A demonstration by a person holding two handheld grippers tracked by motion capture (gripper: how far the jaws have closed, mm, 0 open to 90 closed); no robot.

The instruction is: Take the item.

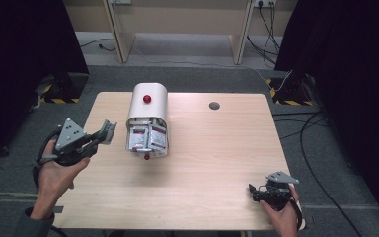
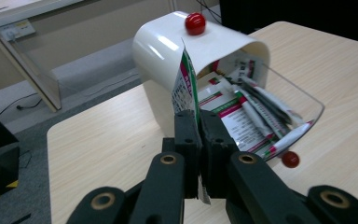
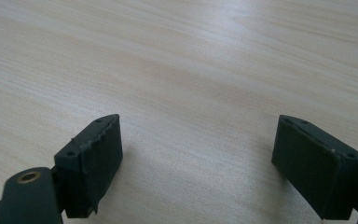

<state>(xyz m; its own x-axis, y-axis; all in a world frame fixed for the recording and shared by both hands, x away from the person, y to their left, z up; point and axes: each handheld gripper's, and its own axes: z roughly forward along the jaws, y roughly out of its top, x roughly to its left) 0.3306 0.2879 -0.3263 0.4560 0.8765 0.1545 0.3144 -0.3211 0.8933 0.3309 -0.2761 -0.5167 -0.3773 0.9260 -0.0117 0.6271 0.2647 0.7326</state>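
- The packet [image 2: 185, 84] is sitting pinched between the two black jaws of the left gripper [image 2: 199, 140], which are squeezing tight on it, just in front of the white box [image 2: 168, 46].
- The white box is lying on the wooden table [image 1: 217, 148] with its clear drawer [image 2: 303, 105] standing open, and more packets [image 2: 251, 112] are resting inside.
- The right gripper [image 3: 198, 163] is waiting low over the table with its jaws standing wide apart, holding nothing.

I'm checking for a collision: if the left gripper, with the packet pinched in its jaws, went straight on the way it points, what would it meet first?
Probably the white box lying on the table: the left gripper, shut on a packet, points at its near side, though depth is hard to judge.
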